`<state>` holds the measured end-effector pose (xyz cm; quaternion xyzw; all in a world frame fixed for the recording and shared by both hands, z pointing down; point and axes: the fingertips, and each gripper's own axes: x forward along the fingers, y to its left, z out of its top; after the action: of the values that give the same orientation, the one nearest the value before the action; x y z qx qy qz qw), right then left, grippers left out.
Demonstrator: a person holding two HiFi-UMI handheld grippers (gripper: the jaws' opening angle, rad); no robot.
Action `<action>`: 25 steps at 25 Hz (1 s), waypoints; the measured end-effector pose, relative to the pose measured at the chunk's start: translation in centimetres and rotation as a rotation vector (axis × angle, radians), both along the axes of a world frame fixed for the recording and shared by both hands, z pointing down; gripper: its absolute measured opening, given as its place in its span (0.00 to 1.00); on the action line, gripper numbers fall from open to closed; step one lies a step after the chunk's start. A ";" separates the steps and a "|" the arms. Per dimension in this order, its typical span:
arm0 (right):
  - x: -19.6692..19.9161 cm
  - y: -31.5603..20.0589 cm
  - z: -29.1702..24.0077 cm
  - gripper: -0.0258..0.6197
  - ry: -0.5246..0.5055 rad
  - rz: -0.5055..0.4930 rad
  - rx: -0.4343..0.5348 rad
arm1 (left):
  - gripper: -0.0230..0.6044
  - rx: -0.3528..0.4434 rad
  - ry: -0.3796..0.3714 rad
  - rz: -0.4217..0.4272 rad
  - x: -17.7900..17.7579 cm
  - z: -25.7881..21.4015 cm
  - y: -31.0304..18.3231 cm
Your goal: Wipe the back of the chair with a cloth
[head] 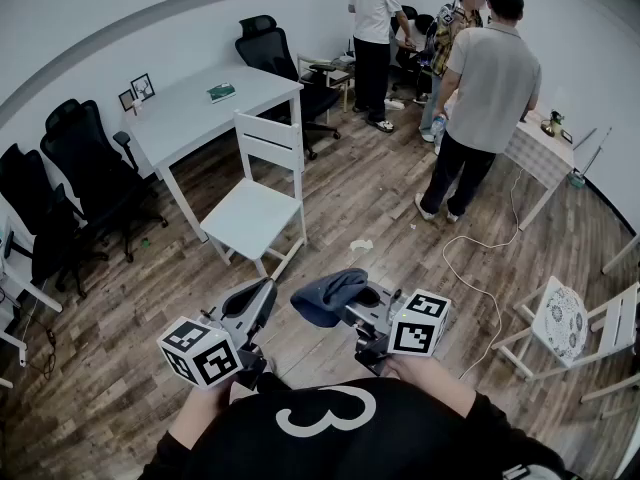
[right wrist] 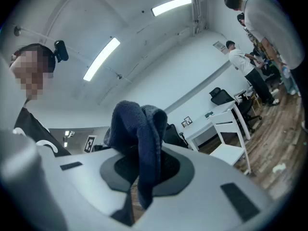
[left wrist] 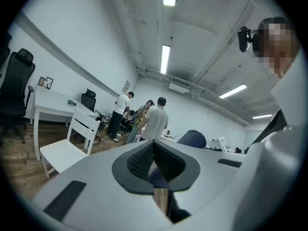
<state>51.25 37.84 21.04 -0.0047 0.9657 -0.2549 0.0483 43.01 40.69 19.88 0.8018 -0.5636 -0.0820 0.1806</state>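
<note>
Evidently, the cloth [head: 325, 296] is clamped in the right claw [head: 352, 302], well apart from the chair [head: 255, 208] at eleven o'clock.
The left claw [head: 262, 296] is held together on nothing. Only a fold is pinched, so the cloth may be pulled free when it is dragged over the slatted chair back [head: 270, 140]; the light chair may also be shoved across the floor [head: 380, 208] if left unbraced.

right tongs [right wrist: 144, 176] clamped on a dark blue cloth [right wrist: 139, 129] bunched high above the jaws, white chair [right wrist: 232, 141] beyond at right on a wooden floor [right wrist: 283, 146], white counter [right wrist: 214, 120] just behind it, black office chair [right wrist: 220, 96] by the wall, person in white [right wrist: 244, 64] standing farther back, strip lights [right wrist: 102, 57] overhead
</note>
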 end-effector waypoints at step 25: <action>-13.7 -9.8 6.2 0.12 0.073 0.052 -0.164 | 0.06 -0.146 0.105 0.022 -14.1 7.2 -9.7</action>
<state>37.52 28.07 27.23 -0.0432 0.9423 -0.3315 0.0193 28.94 31.01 27.09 0.7873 -0.5491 -0.0806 0.2686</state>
